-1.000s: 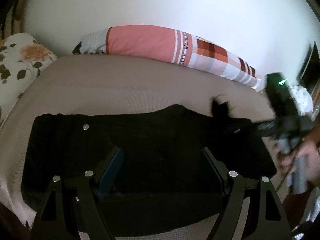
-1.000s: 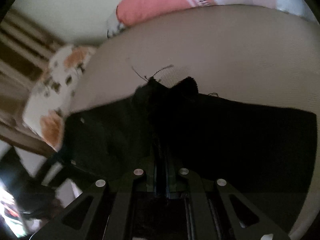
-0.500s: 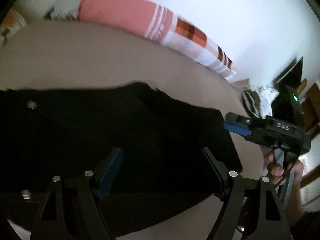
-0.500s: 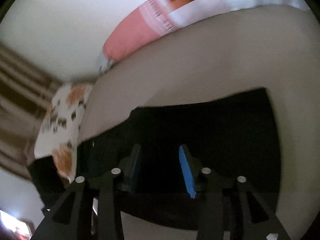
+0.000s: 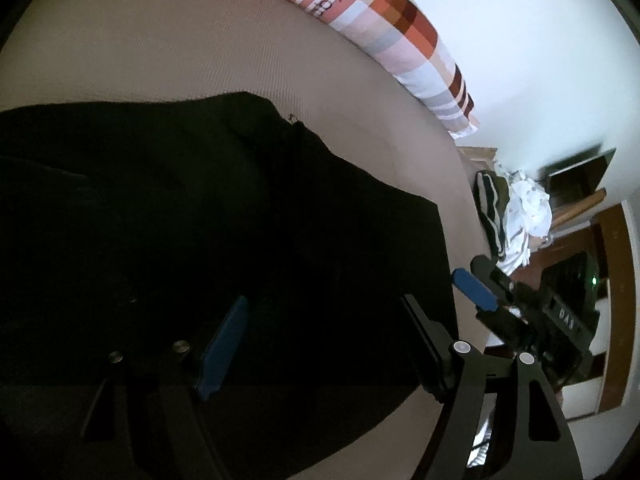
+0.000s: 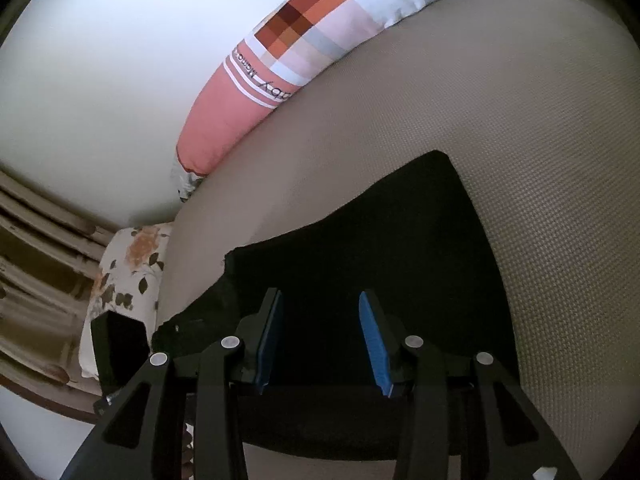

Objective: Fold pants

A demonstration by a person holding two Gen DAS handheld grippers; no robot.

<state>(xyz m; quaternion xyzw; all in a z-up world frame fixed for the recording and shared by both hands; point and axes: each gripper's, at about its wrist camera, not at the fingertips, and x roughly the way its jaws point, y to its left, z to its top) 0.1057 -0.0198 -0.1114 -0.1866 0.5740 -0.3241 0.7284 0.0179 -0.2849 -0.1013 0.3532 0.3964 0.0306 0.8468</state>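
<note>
Black pants (image 6: 360, 248) — both hand-held grippers wide, empty

Beige mattress (image 6: 520, 128), checked bolster (image 6: 320, 40), floral pillow (image 6: 128, 264)

Beyond the black pants (image 6: 384, 264) the beige bed (image 6: 520, 128) lies bare up to the long patchwork pillow (image 6: 320, 40) against the wall; a floral cushion (image 6: 128, 264) blocks one end, piled clothes (image 5: 516, 216) crowd the other
</note>
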